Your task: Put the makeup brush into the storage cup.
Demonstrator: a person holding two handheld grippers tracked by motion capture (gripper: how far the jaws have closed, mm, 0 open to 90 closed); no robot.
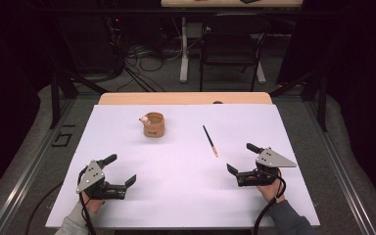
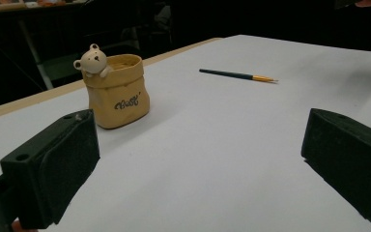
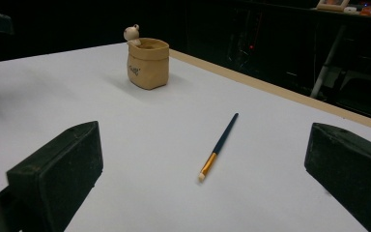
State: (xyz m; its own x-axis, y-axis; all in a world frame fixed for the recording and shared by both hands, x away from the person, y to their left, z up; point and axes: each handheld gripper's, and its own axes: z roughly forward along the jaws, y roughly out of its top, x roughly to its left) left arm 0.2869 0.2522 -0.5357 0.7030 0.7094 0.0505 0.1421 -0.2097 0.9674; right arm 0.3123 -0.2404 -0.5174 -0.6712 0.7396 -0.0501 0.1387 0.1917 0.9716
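Both grippers, left & right, jaws apart; brush lies ahead between right's jaws, untouched.

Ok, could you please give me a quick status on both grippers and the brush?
Left gripper open, empty, low over the table. Right gripper open, empty, nearest the brush. Brush flat, untouched, apart from the bear pot. Nothing between.

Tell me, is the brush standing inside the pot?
No, the brush lies flat on the table, well apart from the pot.
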